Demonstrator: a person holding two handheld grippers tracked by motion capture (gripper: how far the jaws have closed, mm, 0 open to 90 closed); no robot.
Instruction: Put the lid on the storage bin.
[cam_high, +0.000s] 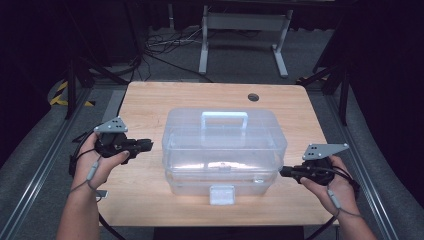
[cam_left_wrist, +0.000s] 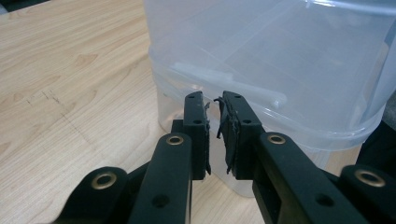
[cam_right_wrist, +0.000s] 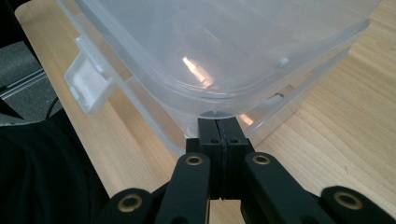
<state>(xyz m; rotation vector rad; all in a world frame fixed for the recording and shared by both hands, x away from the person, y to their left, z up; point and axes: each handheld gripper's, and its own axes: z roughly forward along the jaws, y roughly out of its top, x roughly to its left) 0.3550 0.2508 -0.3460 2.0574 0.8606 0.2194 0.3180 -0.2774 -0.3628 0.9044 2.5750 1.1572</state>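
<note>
A clear plastic storage box (cam_high: 223, 150) stands in the middle of the wooden table (cam_high: 150, 100), its lid down, with a handle (cam_high: 224, 116) on top and a front latch (cam_high: 221, 194). My left gripper (cam_high: 149, 144) is held level a short way off the box's left side. In the left gripper view its jaws (cam_left_wrist: 212, 105) stand a narrow gap apart with nothing between them, pointing at the box (cam_left_wrist: 289, 60). My right gripper (cam_high: 283, 172) is shut and empty. Its tips (cam_right_wrist: 219, 122) sit just under the lid rim at the corner of the box (cam_right_wrist: 224, 42).
A round cable hole (cam_high: 253, 97) lies near the table's far edge. Beyond the table are a white metal stand (cam_high: 245, 22) and loose cables on the floor. Bare wood runs along both sides of the box. The latch (cam_right_wrist: 88, 86) hangs toward the table's near edge.
</note>
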